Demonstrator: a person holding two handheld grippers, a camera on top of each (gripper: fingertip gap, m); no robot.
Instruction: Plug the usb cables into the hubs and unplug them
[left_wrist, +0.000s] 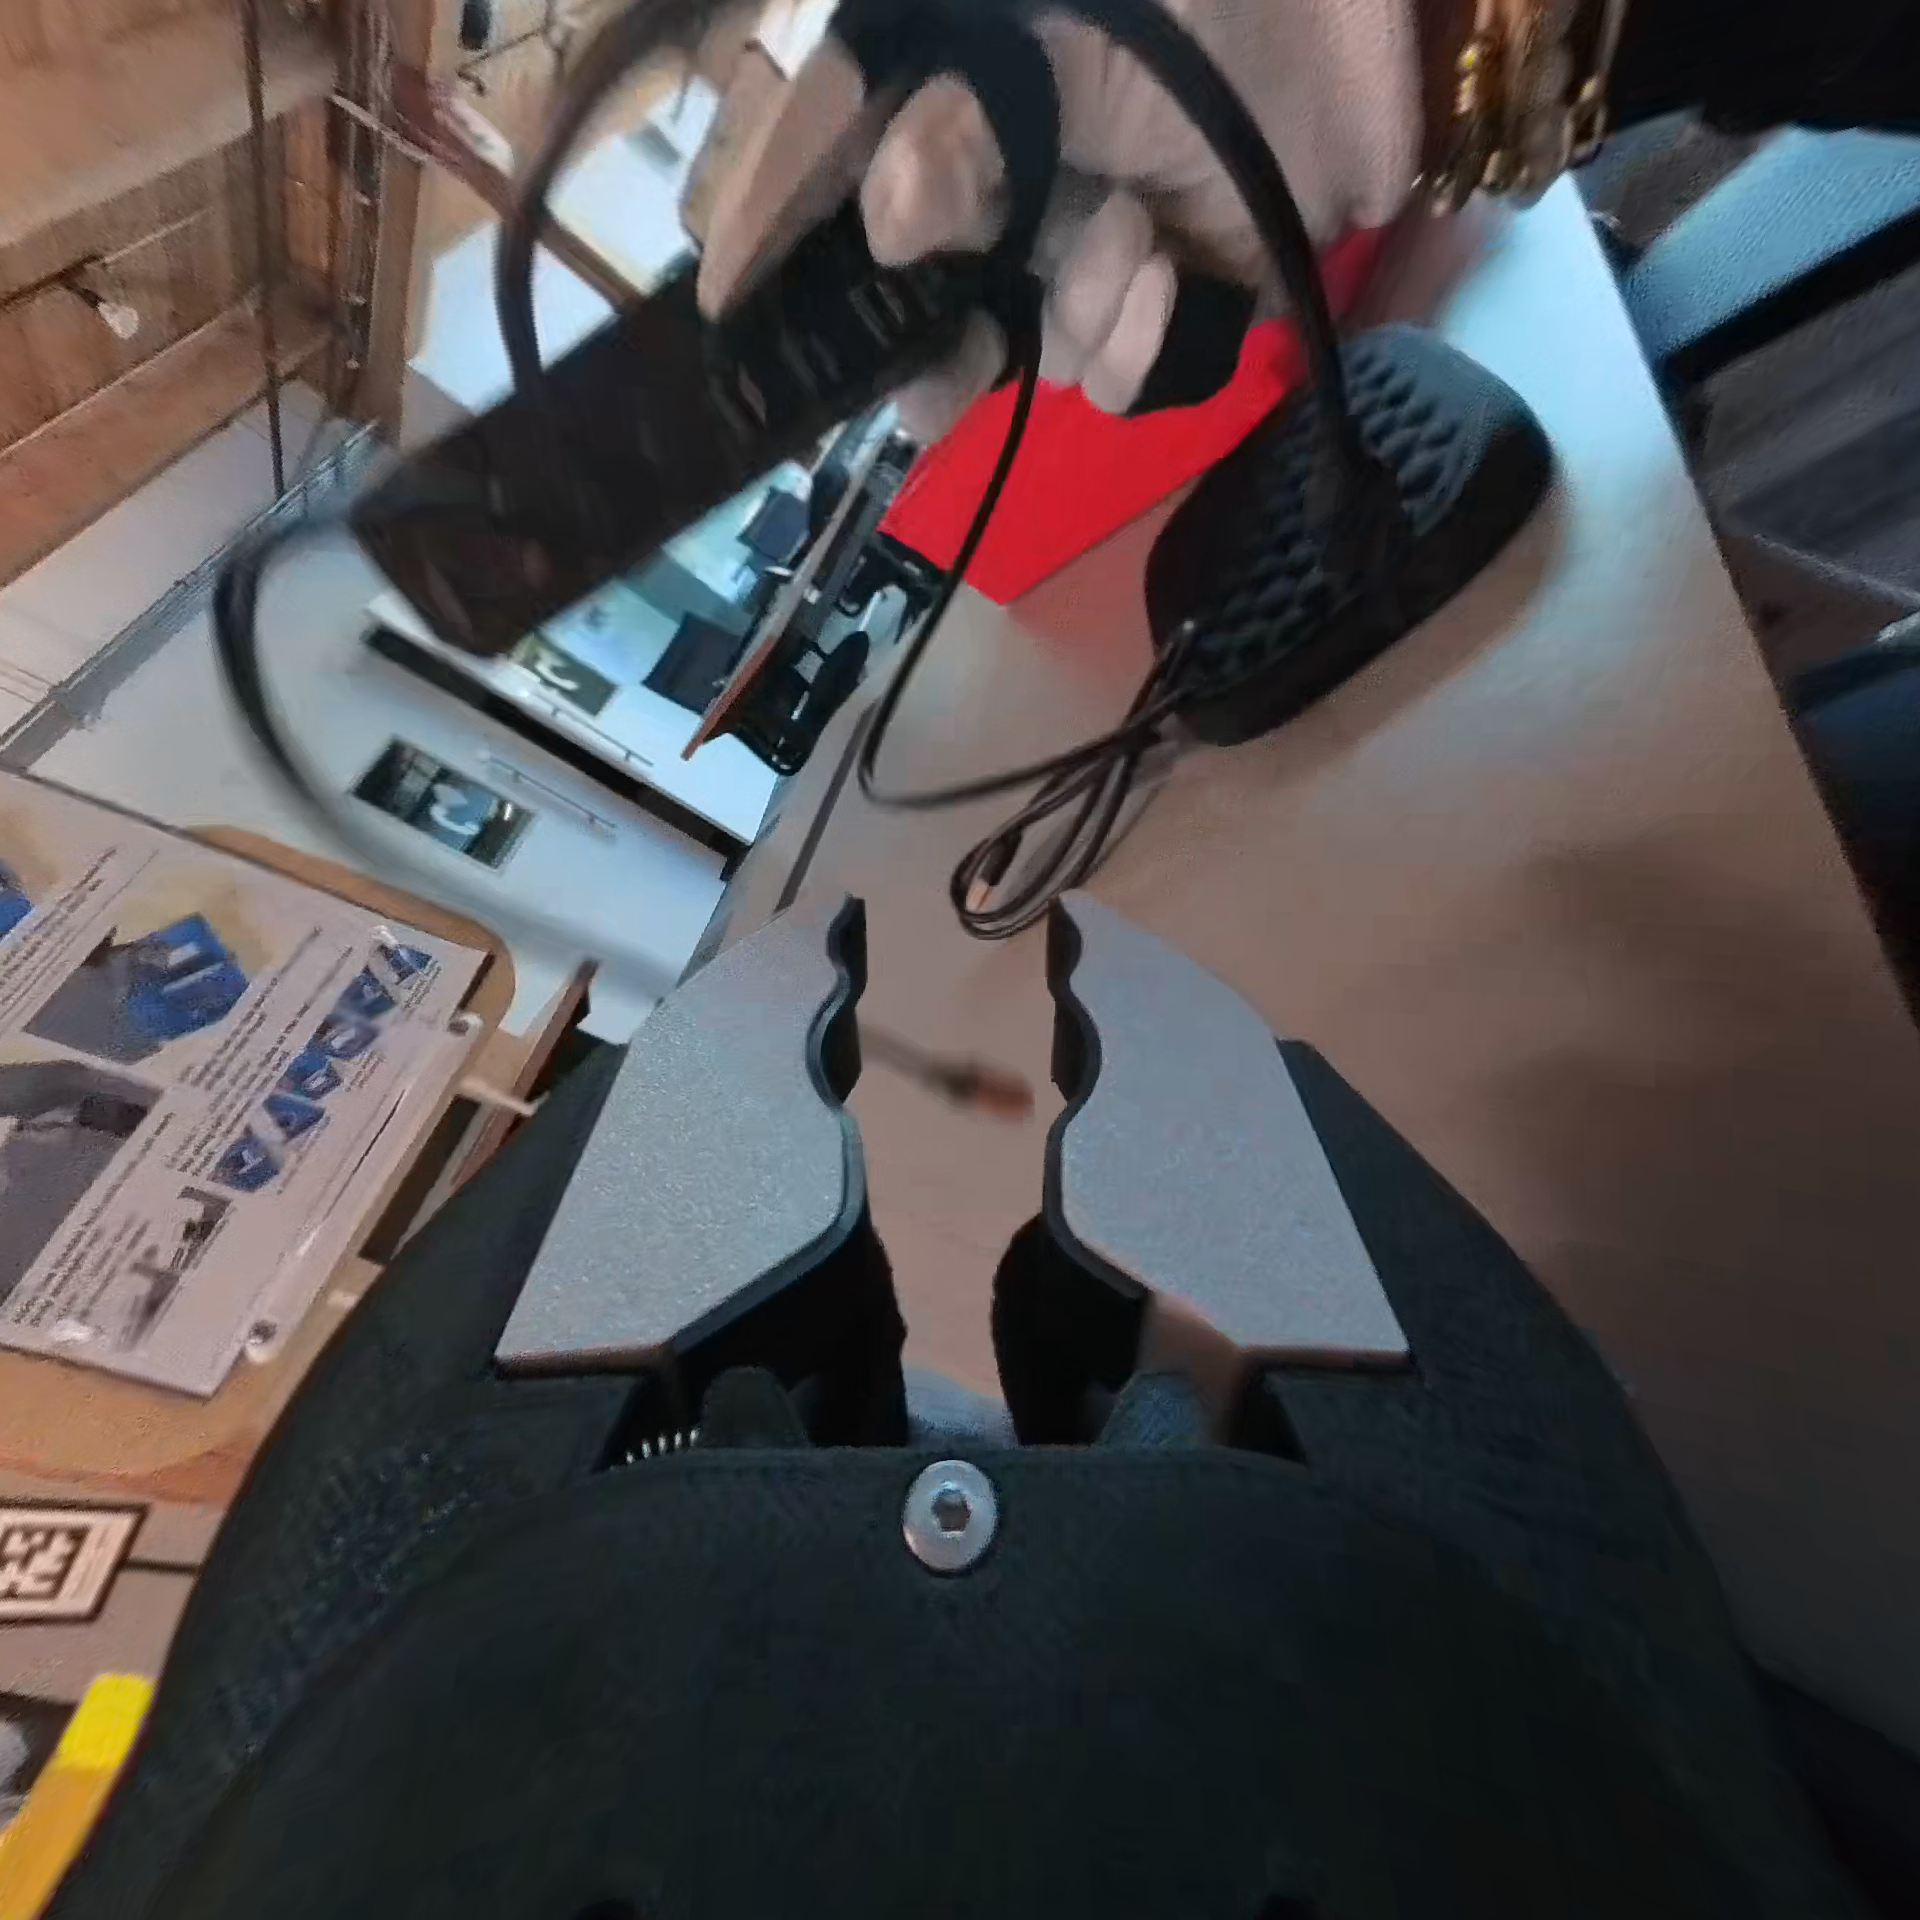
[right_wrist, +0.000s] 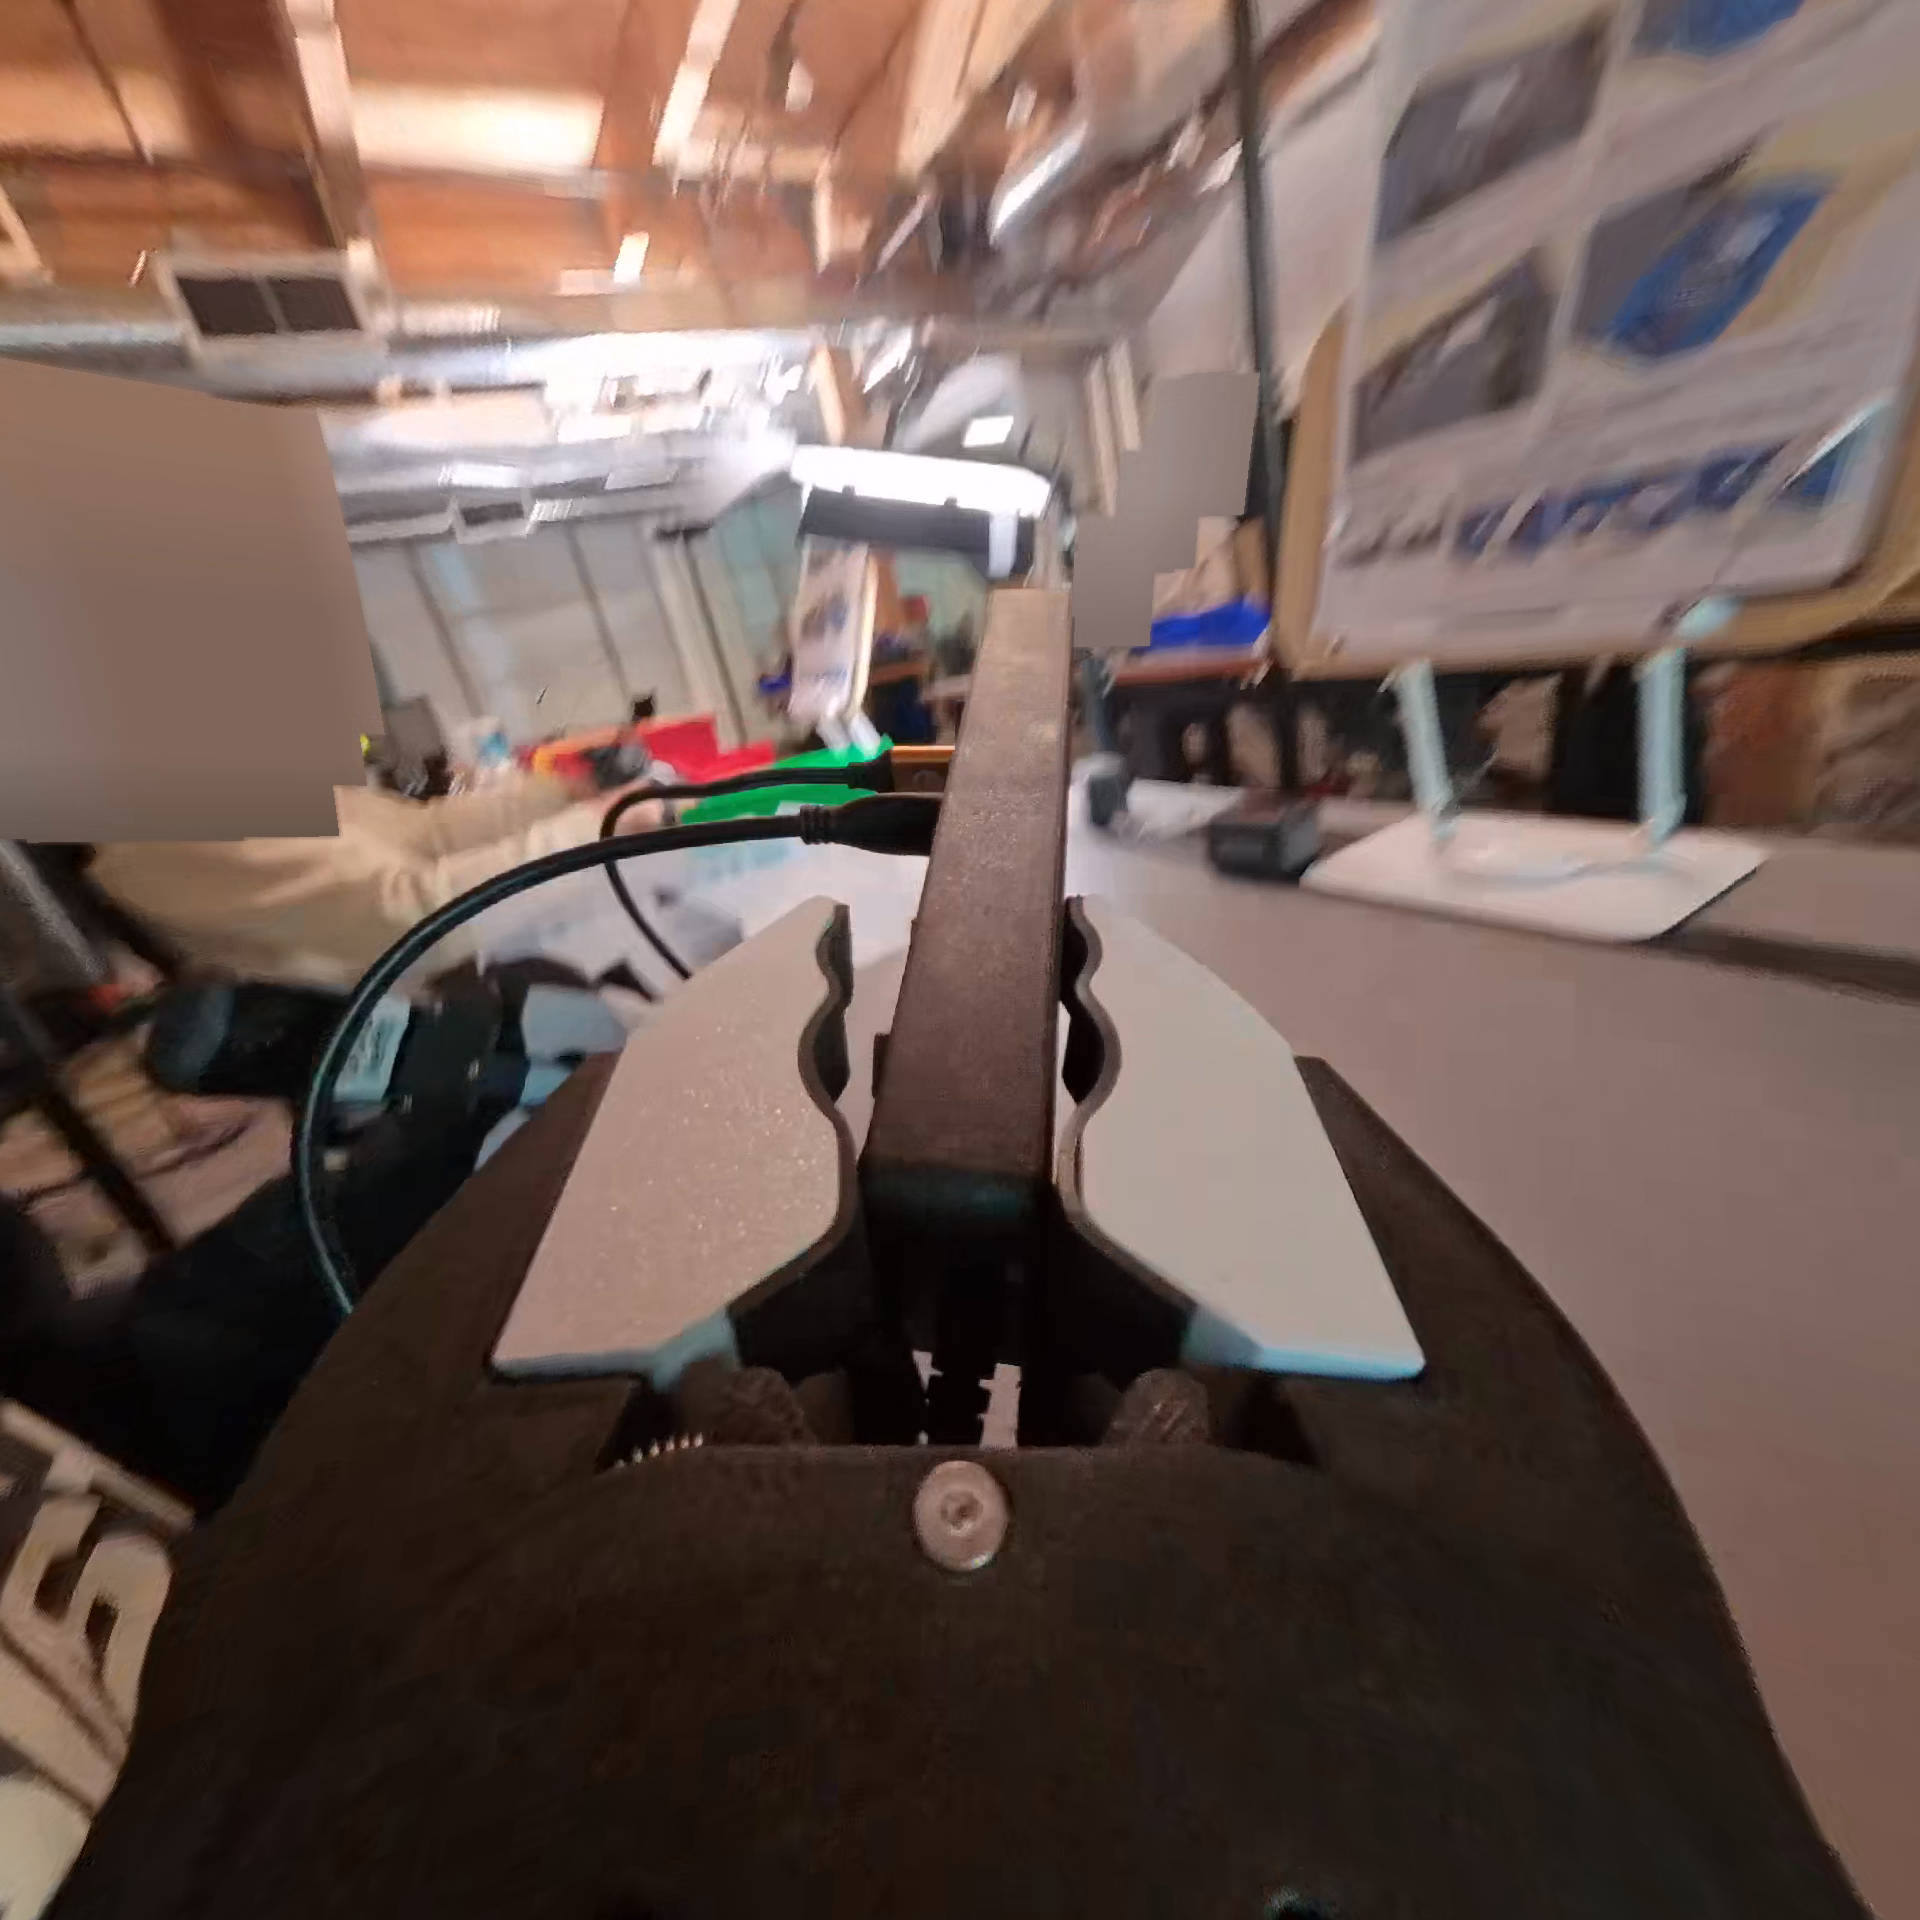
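Right tool (right_wrist: 961, 935) is pinching the hub (right_wrist: 987, 935) up off the tabletop (right_wrist: 1455, 1143), two cables (right_wrist: 727, 831) plugged in. Left tool (left_wrist: 951, 935) is sitting spread, empty. Dangling cables could be tugging plugs loose or twisting the hub.

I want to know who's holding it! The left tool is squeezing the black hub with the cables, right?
Not quite: the right tool is squeezing the black hub with the cables, as the right wrist view shows. The left tool is open and empty.
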